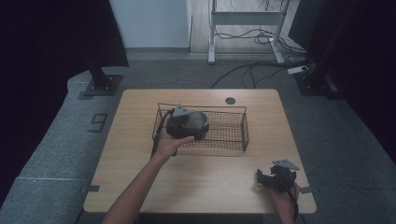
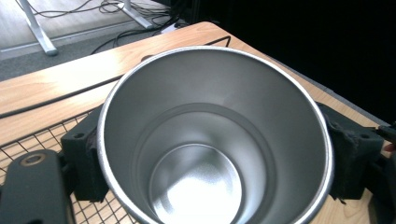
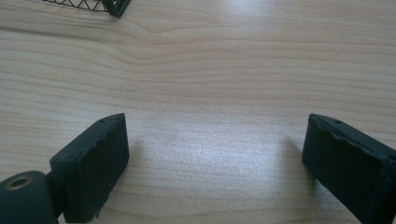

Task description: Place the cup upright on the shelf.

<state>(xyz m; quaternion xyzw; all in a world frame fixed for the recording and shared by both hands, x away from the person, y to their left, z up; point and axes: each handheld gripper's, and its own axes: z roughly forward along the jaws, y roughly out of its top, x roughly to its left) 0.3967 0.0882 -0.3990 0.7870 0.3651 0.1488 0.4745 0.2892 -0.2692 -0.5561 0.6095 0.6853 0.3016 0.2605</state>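
The left gripper [image 1: 198, 127] clamps a steel cup [image 2: 215, 140] by its sides, over the left end of the wire basket [image 1: 233, 140] on the tabletop [image 1: 140, 163]. The cup stands mouth-up with nothing inside. The right gripper [image 3: 215, 154] rests near the tabletop's right front corner, jaws wide apart, nothing between them.

The steel cup [image 2: 215, 140] (empty, mouth open) sits upright over the wire basket [image 1: 233, 135].
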